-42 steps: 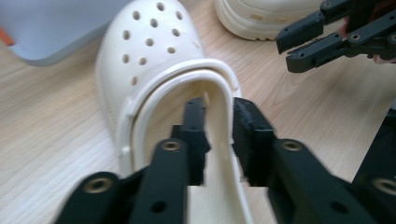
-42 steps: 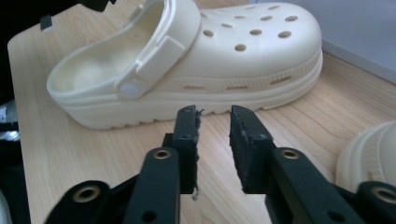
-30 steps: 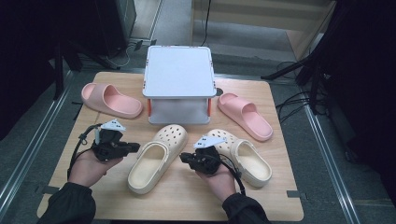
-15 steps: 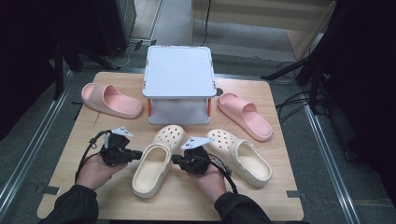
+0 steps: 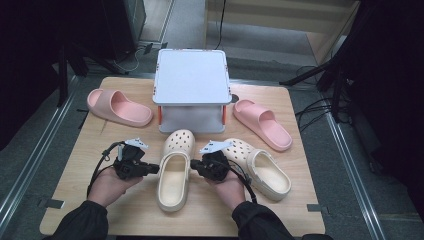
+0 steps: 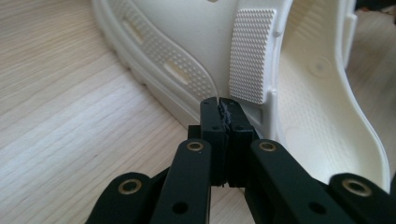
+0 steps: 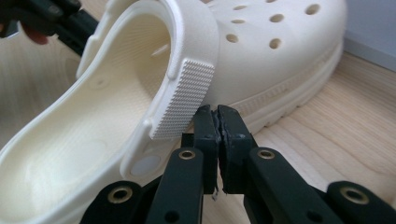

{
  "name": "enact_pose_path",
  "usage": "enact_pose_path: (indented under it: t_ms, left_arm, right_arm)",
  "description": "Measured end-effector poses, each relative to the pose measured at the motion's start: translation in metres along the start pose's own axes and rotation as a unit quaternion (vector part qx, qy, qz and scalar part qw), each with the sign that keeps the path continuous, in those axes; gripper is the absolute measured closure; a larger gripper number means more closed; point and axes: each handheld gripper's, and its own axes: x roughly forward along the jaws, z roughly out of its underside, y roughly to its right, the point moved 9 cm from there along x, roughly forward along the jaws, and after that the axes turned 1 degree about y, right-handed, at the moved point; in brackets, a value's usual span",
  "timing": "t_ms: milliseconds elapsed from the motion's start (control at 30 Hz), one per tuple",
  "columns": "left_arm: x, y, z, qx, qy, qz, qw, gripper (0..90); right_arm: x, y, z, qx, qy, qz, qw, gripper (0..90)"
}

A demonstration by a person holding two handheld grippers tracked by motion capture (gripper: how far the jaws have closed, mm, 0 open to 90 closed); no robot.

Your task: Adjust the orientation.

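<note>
A cream clog (image 5: 174, 172) lies mid-table, toe toward the box. My left gripper (image 5: 156, 169) is shut, its tips against the clog's left side; in the left gripper view the closed tips (image 6: 219, 105) touch the side wall just below the textured strap end (image 6: 252, 56). My right gripper (image 5: 193, 165) is also shut, at the clog's right side; in the right gripper view its tips (image 7: 217, 113) sit just under the other strap end (image 7: 187, 93) beside the sole (image 7: 289, 93). Nothing lies between either pair of jaws. A second cream clog (image 5: 260, 170) rests to the right.
A white lidded box (image 5: 192, 82) stands at the back centre of the wooden table (image 5: 90, 200). Pink slides lie on each side of it, one at the left (image 5: 120, 106) and one at the right (image 5: 262, 124). Beyond the table the floor holds dark stands and cables.
My left gripper has moved right and down to the clog's left side. The right gripper has shifted slightly to the clog's right side. The clog's heel has swung right, so it lies straighter.
</note>
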Motion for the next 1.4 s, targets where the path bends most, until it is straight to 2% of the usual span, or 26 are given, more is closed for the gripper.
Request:
enact_pose_path:
  t_ms: [33, 133, 200, 333, 400, 467, 567, 700, 867, 1000, 1267, 1400]
  left_arm:
    - [0.002, 0.002, -0.001, 0.008, -0.001, 0.001, 1.0, 88.1]
    - [0.002, 0.001, -0.001, 0.005, 0.001, 0.0, 1.0, 86.8]
    - [-0.001, -0.001, -0.002, 0.0, 0.008, 0.009, 0.9999, 82.5]
    - [-0.006, -0.002, -0.002, 0.006, 0.018, 0.008, 0.9998, 74.3]
    - [-0.013, -0.003, -0.003, 0.003, 0.026, 0.007, 0.9996, 66.0]
    - [-0.017, -0.002, -0.005, -0.003, 0.035, 0.018, 0.9992, 60.8]
    - [-0.022, -0.001, -0.007, 0.0, 0.045, 0.022, 0.9987, 55.0]
    - [-0.025, -0.001, -0.009, 0.006, 0.051, 0.019, 0.9985, 48.8]
    - [-0.026, -0.001, -0.011, 0.007, 0.052, 0.018, 0.9984, 44.6]
    - [-0.032, 0.003, -0.015, 0.011, 0.063, 0.028, 0.9976, 43.2]
    - [-0.03, 0.004, -0.016, 0.015, 0.051, 0.031, 0.9981, 42.8]
    - [-0.029, 0.004, -0.017, 0.016, 0.047, 0.037, 0.9981, 40.6]
  right_arm:
    - [0.0, 0.002, 0.0, 0.003, 0.001, 0.003, 1.0, 88.1]
    - [-0.001, 0.004, 0.0, 0.009, 0.001, 0.0, 1.0, 87.8]
    - [-0.002, 0.006, 0.0, 0.006, 0.0, 0.001, 1.0, 84.9]
    - [-0.006, 0.006, -0.002, -0.001, 0.002, -0.001, 1.0, 82.9]
    - [-0.013, 0.005, -0.006, -0.016, 0.006, 0.003, 0.9998, 78.6]
    - [-0.018, 0.005, -0.007, -0.03, 0.003, 0.006, 0.9995, 75.4]
    - [-0.024, 0.006, -0.005, -0.03, 0.0, -0.001, 0.9995, 72.5]
    - [-0.031, 0.006, -0.005, -0.016, 0.005, -0.023, 0.9996, 72.4]
    - [-0.036, 0.006, -0.003, -0.015, 0.001, -0.026, 0.9996, 70.9]
    - [-0.045, 0.007, -0.001, -0.013, 0.0, -0.031, 0.9994, 70.2]
    - [-0.06, 0.009, 0.002, -0.012, 0.0, -0.03, 0.9995, 69.2]
    - [-0.071, 0.008, 0.004, -0.015, 0.002, -0.039, 0.9991, 68.8]
